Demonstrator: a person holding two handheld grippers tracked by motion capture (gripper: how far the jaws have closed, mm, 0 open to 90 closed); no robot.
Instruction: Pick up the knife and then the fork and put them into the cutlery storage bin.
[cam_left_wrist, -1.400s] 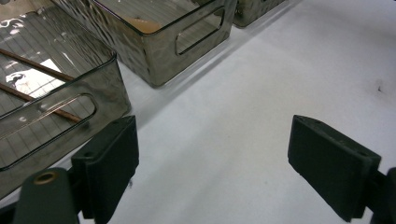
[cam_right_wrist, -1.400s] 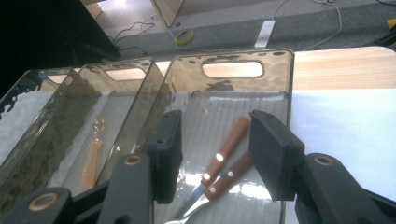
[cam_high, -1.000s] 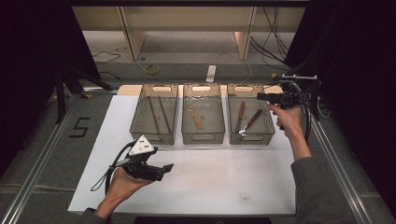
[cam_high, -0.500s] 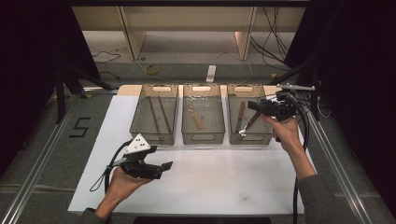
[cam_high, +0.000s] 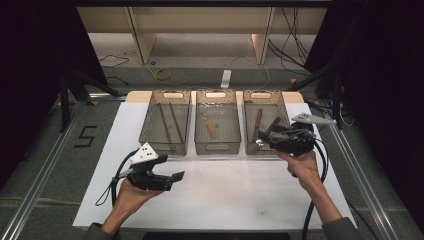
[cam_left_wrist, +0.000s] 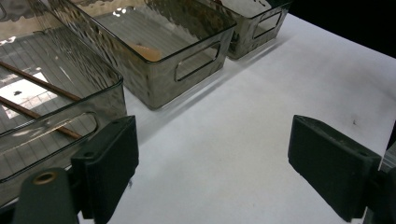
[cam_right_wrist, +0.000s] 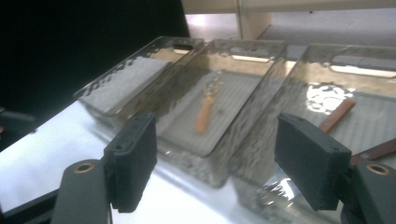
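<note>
Three clear bins stand in a row at the back of the white mat (cam_high: 235, 195). The left bin (cam_high: 145, 131) holds two thin brown sticks (cam_high: 167, 122). An orange-handled tool (cam_high: 210, 127) lies in the middle bin (cam_high: 217, 148), and brown-handled utensils (cam_high: 257, 120) lie in the right bin (cam_high: 248, 120). My right gripper (cam_high: 262, 140) hovers at the right bin's front edge, pointing left. Its jaws have just been opening and stand open with nothing between them (cam_right_wrist: 217, 135). My left gripper (cam_high: 176, 176) is held low over the mat in front of the left bin, open and empty (cam_left_wrist: 215, 140).
Metal rails run along both sides of the table. Cables trail from each gripper. A taped number marks the grey surface at the left (cam_high: 86, 136). Shelving and floor cables lie beyond the table's back edge.
My right gripper has come from the back right corner toward me and to the left, down to the right bin's front edge. The left gripper has kept still.
</note>
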